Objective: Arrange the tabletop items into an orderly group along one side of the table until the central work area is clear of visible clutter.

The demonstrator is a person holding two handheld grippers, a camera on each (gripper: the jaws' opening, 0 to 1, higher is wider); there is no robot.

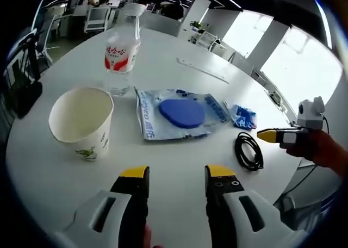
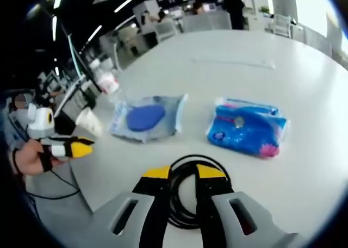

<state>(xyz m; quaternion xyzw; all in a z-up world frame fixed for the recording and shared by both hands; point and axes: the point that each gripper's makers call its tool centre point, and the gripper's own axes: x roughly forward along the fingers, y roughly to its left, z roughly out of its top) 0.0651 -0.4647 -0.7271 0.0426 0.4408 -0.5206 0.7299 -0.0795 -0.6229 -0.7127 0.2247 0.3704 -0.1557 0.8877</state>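
My left gripper (image 1: 177, 174) hangs open over bare table near its front edge, nothing between its jaws. Ahead of it stand a white paper cup (image 1: 81, 120) and a clear water bottle (image 1: 122, 52) with a red label. A clear bag holding a blue pad (image 1: 179, 113) lies flat, with a blue tissue pack (image 1: 242, 116) to its right. My right gripper (image 2: 184, 173) is open above a coiled black cable (image 2: 190, 196), the coil's near arc showing between its jaws. That cable (image 1: 248, 150) lies just left of the right gripper (image 1: 270, 134) in the left gripper view.
The round white table (image 1: 163, 63) has a thin pale strip (image 1: 204, 69) lying far across it. From the right gripper view I see the tissue pack (image 2: 247, 127), the pad bag (image 2: 145, 117), the cup (image 2: 89, 122) and a hand holding the left gripper (image 2: 73, 147). Office desks and chairs stand beyond.
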